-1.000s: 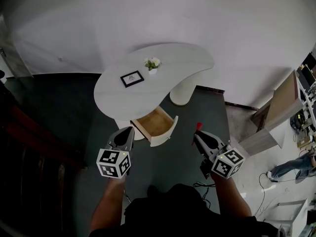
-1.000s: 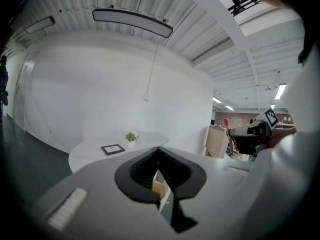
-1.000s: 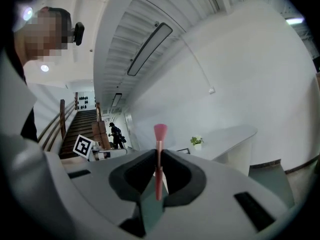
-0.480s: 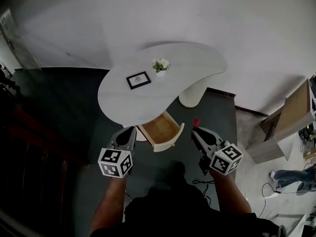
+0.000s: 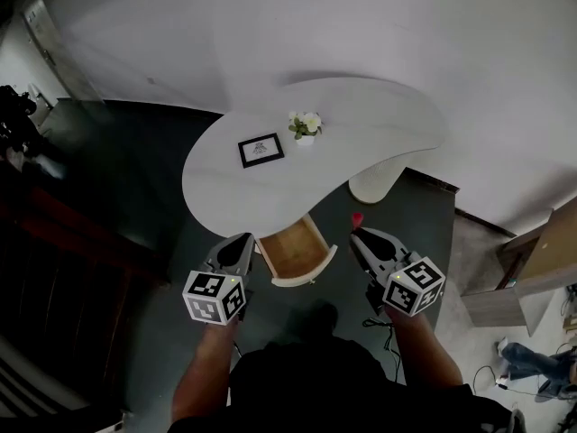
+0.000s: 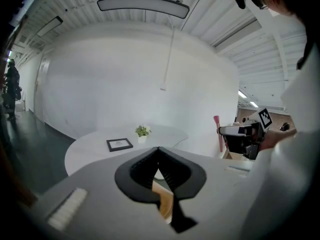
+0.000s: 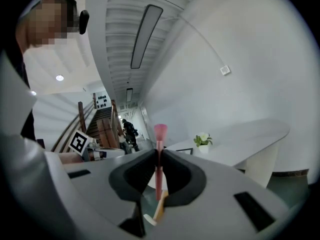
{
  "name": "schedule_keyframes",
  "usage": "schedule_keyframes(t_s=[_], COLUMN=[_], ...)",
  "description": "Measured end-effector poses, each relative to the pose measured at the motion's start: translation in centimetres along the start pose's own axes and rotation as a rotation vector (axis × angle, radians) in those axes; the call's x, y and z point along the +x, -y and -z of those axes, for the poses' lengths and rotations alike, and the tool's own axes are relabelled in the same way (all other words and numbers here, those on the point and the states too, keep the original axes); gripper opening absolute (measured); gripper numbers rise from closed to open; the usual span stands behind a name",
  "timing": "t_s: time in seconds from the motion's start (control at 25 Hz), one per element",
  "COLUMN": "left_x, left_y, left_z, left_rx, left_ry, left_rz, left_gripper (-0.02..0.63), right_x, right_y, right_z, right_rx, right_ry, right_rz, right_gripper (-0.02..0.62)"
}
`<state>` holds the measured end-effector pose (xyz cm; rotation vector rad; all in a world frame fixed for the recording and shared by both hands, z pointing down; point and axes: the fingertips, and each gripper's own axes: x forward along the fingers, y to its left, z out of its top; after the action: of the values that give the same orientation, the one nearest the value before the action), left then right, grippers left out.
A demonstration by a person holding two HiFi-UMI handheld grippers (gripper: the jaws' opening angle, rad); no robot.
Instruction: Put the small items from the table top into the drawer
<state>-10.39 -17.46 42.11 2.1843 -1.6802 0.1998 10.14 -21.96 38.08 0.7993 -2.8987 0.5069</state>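
A white kidney-shaped table (image 5: 225,188) carries a small black picture frame (image 5: 261,150) and a little potted plant (image 5: 306,124). Under its near edge a wooden drawer (image 5: 296,253) stands pulled open, and its inside looks empty. My left gripper (image 5: 242,238) hovers just left of the drawer with its jaws shut on nothing (image 6: 159,156). To the right of the drawer, my right gripper (image 5: 356,234) is shut on a thin pink stick (image 7: 160,134) with a flared top. The stick points upward above the fingers. Frame (image 6: 119,144) and plant (image 6: 143,131) also show in the left gripper view.
The table's thick white pedestal (image 5: 376,185) stands on the dark floor to the right. A white wall (image 5: 270,34) runs behind the table. Wooden furniture (image 5: 541,260) sits at the far right. A dark staircase (image 7: 102,121) and a distant person show in the right gripper view.
The table and open drawer have shifted rightward and nearer in the head view. Both grippers keep their places beside the drawer, and the right one still holds the pink stick.
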Motion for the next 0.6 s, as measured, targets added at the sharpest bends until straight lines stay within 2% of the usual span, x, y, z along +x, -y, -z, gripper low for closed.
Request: schedule_keyframes(t_s=[0.24, 0.6], left_x=[0.5, -2.5], left_y=[-0.4, -5.4], left_z=[0.5, 1.8], left_rx=[-0.038, -0.084], left_ry=[0.005, 0.026], left_rz=[-0.084, -0.127], left_gripper=[0.011, 0.011], right_x=[2.8, 8.9], right_y=[1.3, -3.1], right_z=[1.1, 2.4], right_rx=[0.014, -0.042], right_ry=[-0.068, -0.153], right_rz=[-0.107, -0.178], right_gripper=[0.054, 0.054])
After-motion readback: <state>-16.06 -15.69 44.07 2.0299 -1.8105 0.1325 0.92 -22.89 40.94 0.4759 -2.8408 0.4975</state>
